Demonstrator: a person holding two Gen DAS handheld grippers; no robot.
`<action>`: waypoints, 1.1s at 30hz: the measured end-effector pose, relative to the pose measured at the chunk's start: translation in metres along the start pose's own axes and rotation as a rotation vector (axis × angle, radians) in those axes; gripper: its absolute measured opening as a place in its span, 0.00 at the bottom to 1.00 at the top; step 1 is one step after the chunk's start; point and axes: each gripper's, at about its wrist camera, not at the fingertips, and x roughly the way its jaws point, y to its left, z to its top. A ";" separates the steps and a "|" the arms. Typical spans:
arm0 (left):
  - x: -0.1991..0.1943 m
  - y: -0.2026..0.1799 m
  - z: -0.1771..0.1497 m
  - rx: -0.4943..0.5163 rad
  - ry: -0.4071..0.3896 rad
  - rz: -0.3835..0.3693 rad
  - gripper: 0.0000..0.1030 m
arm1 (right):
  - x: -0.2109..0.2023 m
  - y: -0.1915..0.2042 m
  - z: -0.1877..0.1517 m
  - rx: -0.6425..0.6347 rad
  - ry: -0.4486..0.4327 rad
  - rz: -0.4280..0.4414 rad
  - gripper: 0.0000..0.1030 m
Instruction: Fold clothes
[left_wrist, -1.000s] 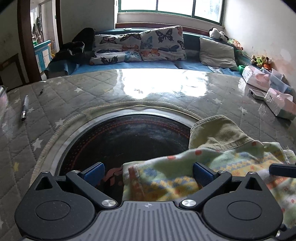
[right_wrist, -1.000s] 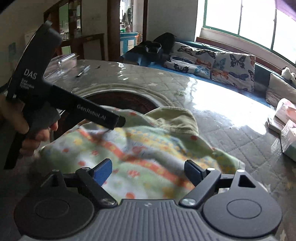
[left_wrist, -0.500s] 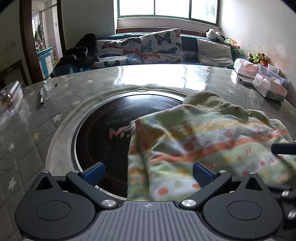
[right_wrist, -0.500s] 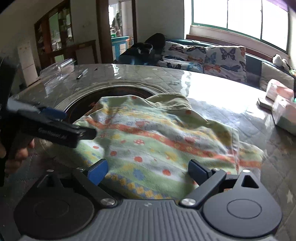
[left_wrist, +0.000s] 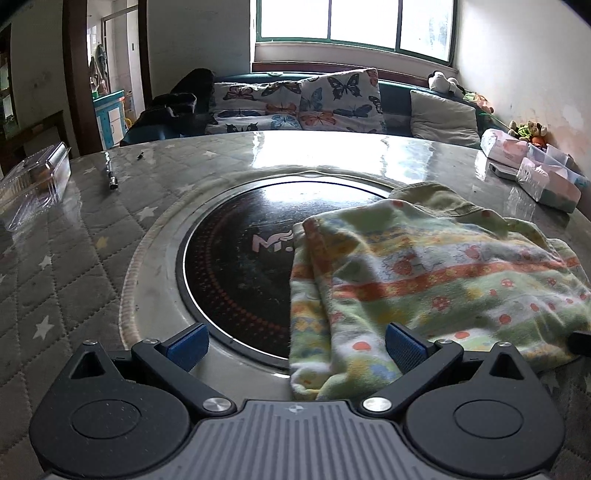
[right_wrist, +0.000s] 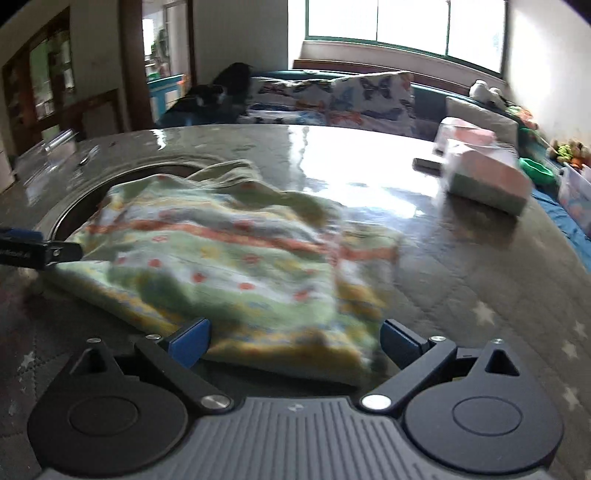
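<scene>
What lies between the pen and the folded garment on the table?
In the left wrist view, the dark round cooktop with its metal ring lies between the pen and the patterned garment.

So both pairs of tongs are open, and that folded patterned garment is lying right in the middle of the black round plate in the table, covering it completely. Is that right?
Not quite. The garment covers only the right edge of the black round plate; the left wrist view shows most of the plate bare. The rest holds: the left tongs and right tongs both stand open.
</scene>
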 end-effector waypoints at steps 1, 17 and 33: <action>-0.001 0.000 0.000 -0.002 0.002 0.002 1.00 | -0.003 -0.001 0.001 -0.009 -0.010 -0.018 0.97; -0.009 0.003 -0.002 0.011 -0.005 0.031 1.00 | -0.005 -0.027 -0.003 0.064 -0.047 -0.105 1.00; -0.012 0.005 -0.003 0.008 -0.005 0.028 1.00 | -0.012 -0.048 -0.013 0.073 -0.023 -0.145 1.00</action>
